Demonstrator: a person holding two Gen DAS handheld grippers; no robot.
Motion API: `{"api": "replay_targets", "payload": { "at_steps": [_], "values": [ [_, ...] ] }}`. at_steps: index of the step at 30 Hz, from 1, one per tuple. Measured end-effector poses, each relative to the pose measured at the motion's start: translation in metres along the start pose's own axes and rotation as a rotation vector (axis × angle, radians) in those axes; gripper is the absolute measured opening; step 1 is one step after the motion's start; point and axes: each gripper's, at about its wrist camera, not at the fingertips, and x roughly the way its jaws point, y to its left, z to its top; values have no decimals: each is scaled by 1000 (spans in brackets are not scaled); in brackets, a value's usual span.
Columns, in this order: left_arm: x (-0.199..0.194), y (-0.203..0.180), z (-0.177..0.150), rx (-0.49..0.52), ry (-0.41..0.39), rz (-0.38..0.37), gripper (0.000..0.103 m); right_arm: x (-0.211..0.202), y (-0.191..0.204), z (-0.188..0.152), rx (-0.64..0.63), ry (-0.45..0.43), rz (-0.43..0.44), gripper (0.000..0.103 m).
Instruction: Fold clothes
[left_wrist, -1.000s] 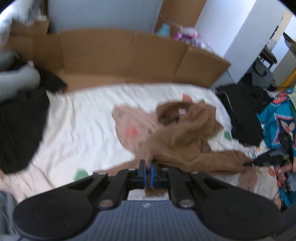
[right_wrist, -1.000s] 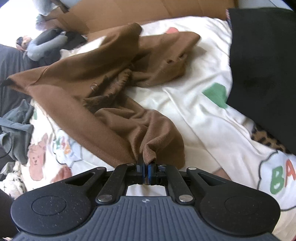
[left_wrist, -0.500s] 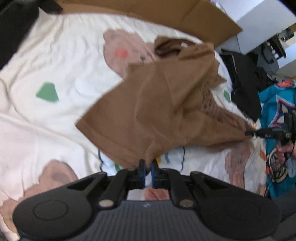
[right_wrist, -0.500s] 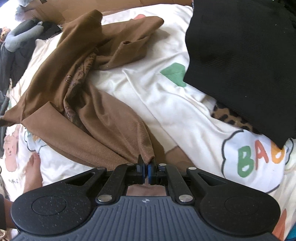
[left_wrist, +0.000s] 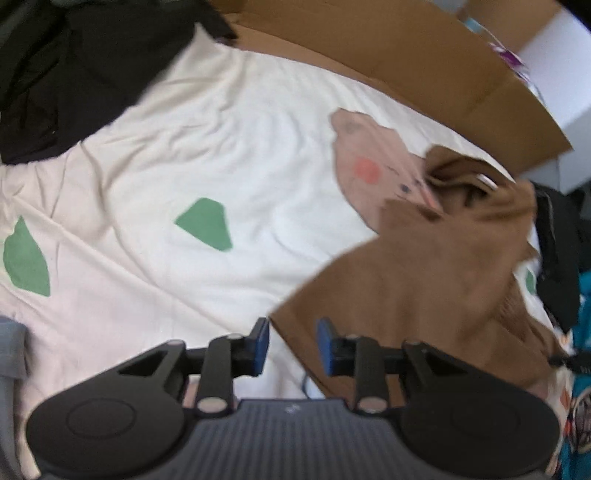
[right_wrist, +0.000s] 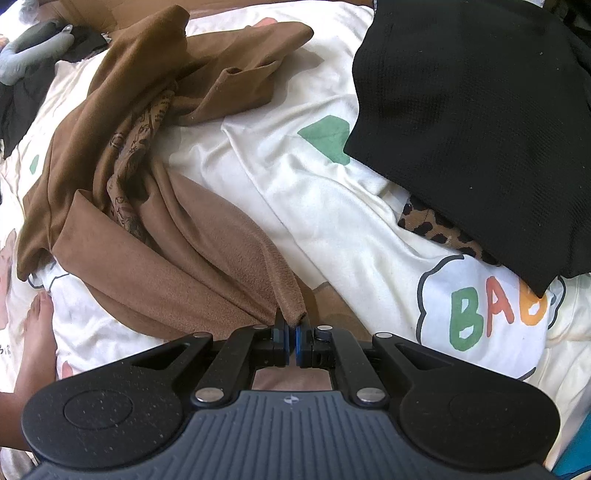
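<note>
A crumpled brown garment (right_wrist: 147, 173) lies on the white printed sheet (right_wrist: 332, 206). My right gripper (right_wrist: 290, 341) is shut on a pinched corner of it, low over the sheet. In the left wrist view the same brown garment (left_wrist: 424, 280) lies to the right, its near corner between the fingers of my left gripper (left_wrist: 291, 345), which is open and holds nothing. The view is blurred.
A black garment (right_wrist: 480, 122) lies at the right over a leopard-print piece (right_wrist: 439, 229). Dark clothes (left_wrist: 74, 66) are piled at the far left. A cardboard wall (left_wrist: 406, 66) lines the far edge. A bare foot (right_wrist: 35, 332) rests at the left.
My left gripper has opened and let go of the brown garment's corner. The garment has dropped onto the sheet. My right gripper keeps its grip.
</note>
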Motion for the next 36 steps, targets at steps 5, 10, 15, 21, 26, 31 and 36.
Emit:
{"api": "replay_targets", "payload": {
  "at_steps": [5, 10, 15, 21, 26, 31, 36],
  "values": [
    [15, 6, 7, -10, -22, 21, 24, 2, 2, 0, -12, 7, -4, 0],
    [28, 8, 8, -4, -40, 44, 15, 4, 3, -1, -8, 10, 0, 0],
    [40, 8, 8, -23, -45, 29, 15, 5, 3, -3, -3, 11, 6, 0],
    [55, 5, -1, -11, -15, 33, 15, 6, 3, -4, 0, 14, 9, 0],
    [59, 2, -8, 0, -14, 28, 20, 7, 3, -6, 1, 20, 11, 0],
    [62, -8, -14, 52, -10, 38, 30, 10, 6, -9, -3, 36, 16, 0],
    [61, -14, -13, 76, 13, 26, 5, 11, 10, -14, -12, 56, 27, 0]
  ]
}}
